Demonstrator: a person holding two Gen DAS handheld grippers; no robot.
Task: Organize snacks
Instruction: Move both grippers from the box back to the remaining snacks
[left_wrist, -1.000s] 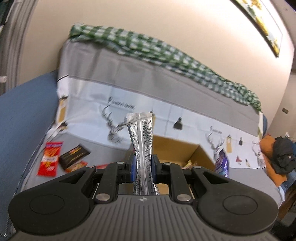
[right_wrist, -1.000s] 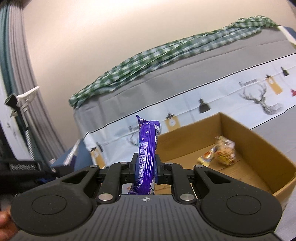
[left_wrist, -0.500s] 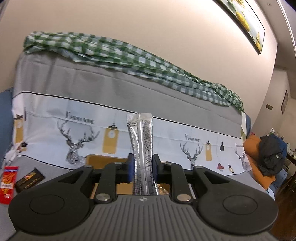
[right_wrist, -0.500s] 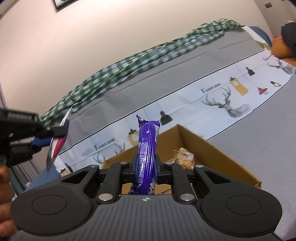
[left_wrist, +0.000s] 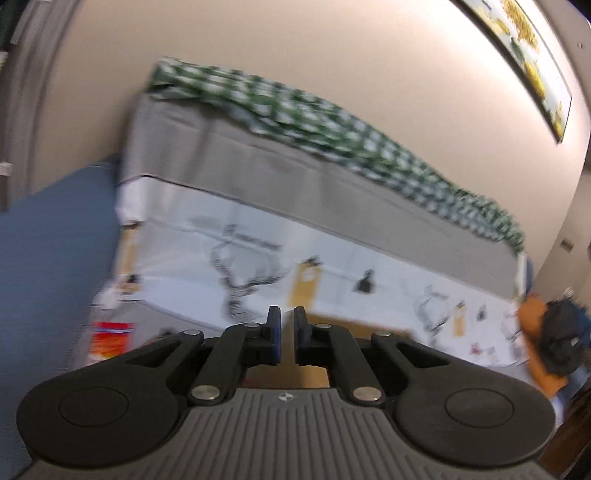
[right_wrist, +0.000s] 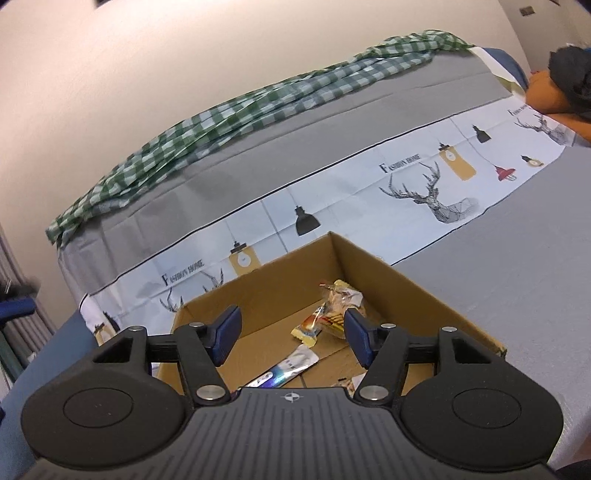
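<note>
My right gripper (right_wrist: 291, 334) is open and empty, held above a cardboard box (right_wrist: 424, 295) on the grey sofa seat. Inside the box lie a silver packet (right_wrist: 286, 371), a yellow-and-red packet (right_wrist: 312, 326) and a clear bag of snacks (right_wrist: 341, 297). My left gripper (left_wrist: 287, 334) holds nothing; its jaws stand a narrow gap apart. The box edge (left_wrist: 354, 321) shows just behind its fingertips. A red snack packet (left_wrist: 110, 339) lies on the seat to the left. The left wrist view is blurred.
The sofa back (right_wrist: 332, 122) carries a green checked cloth (right_wrist: 258, 107) and a white deer-print cover (right_wrist: 424, 177). A blue cushion (left_wrist: 51, 258) is at the left. An orange cushion with a black bag (left_wrist: 557, 339) lies at the right.
Both grippers have let go: the silver packet has left my left gripper and the purple packet has left my right. The right jaws have opened wide. The left view has swung left.
</note>
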